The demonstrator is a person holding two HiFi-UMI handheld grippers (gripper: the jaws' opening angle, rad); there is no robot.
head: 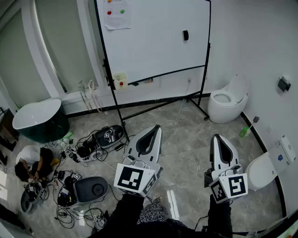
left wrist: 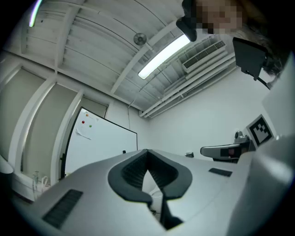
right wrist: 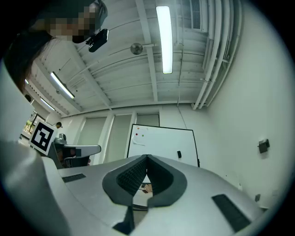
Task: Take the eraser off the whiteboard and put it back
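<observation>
Holds left tool [head: 156,127] and right tool [head: 216,137] side by side, both tilted slightly upward toward the whiteboard [head: 153,51] and well apart from it. Shows each tool's jaws pressed together at the tips, with nothing pinched between them. Finds the small black eraser [head: 185,35] stuck to the upper right part of the whiteboard, untouched. Notes a paper sheet [head: 116,16] with coloured magnets [head: 122,10] at the board's top left. Stands on grey tiled floor [head: 186,148], with a white toilet [head: 228,100] right of the board and a crouching person [head: 32,163] among cables [head: 70,216] at lower left.
</observation>
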